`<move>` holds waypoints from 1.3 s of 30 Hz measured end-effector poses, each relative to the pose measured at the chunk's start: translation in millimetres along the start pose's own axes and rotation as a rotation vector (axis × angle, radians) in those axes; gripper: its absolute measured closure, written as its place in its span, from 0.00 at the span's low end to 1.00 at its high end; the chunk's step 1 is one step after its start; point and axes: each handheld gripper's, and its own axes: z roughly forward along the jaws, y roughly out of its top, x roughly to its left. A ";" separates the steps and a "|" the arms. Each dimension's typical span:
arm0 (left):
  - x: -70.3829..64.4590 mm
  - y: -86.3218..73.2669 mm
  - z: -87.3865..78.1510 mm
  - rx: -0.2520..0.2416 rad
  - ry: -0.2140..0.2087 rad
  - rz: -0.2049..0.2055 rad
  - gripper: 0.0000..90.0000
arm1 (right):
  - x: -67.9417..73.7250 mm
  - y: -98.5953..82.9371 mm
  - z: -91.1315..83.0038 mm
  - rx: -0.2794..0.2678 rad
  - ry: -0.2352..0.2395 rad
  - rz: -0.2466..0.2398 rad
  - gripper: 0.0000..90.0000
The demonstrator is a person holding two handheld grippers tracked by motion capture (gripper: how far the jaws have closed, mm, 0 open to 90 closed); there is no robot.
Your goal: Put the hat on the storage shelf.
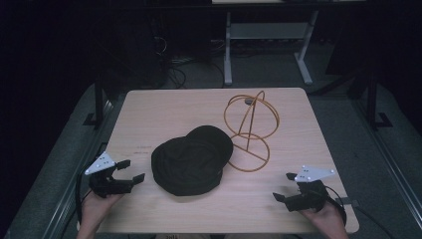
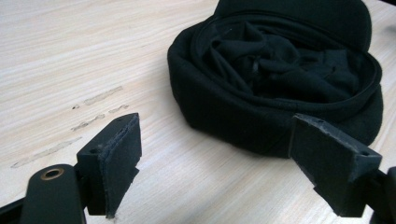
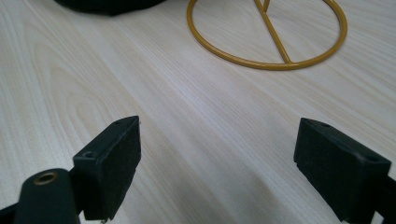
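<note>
a soft black cloth cap (image 1: pixel 191 160) lies upside down near the middle of the pale wood surface (image 1: pixel 149 114), a bit toward the near edge. its hollow inside faces up, and the cloth inside is bunched and wrinkled. a thin gold wire hat stand (image 1: pixel 250 127) with a round ring base stands just beside the cap, on the side toward the right edge. the cap's far rim looks like it touches the ring base, but i cannot tell for sure.

the left claw (image 1: pixel 127 170) sits near the near left corner. its jaws are wide apart and hold nothing. in the left claw's own view the cap (image 2: pixel 280 79) is close in front of it, and one jaw sits just in front of the cap's rim.

the right claw (image 1: pixel 283 186) sits near the near right corner, well apart from the cap. its jaws are wide apart too, and it holds nothing. its view looks at the ring base of the stand (image 3: pixel 268 35).

this looks like the start: the cap has not been picked up. next, i think the left claw needs to slide forward, get one jaw inside the rim and one outside, and pinch the cloth so the cap can be lifted to the stand.
</note>
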 end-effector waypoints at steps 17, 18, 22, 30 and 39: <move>-4.7 -1.0 3.2 0.016 -0.020 0.003 0.18 | 20.1 29.2 5.3 -0.014 0.093 -0.092 0.16; -4.8 -1.1 3.7 0.016 -0.021 0.006 0.18 | 21.0 31.2 6.1 -0.015 0.098 -0.097 0.16; -5.8 -0.9 5.0 0.022 -0.025 0.005 0.18 | 25.0 40.7 9.4 -0.013 0.125 -0.110 0.16; -6.6 -1.6 6.0 0.026 -0.030 0.006 0.18 | 41.8 70.7 25.0 0.034 0.201 -0.189 0.16; -5.7 -2.0 5.7 0.024 -0.033 0.006 0.18 | 56.8 98.3 46.5 0.043 0.251 -0.254 0.17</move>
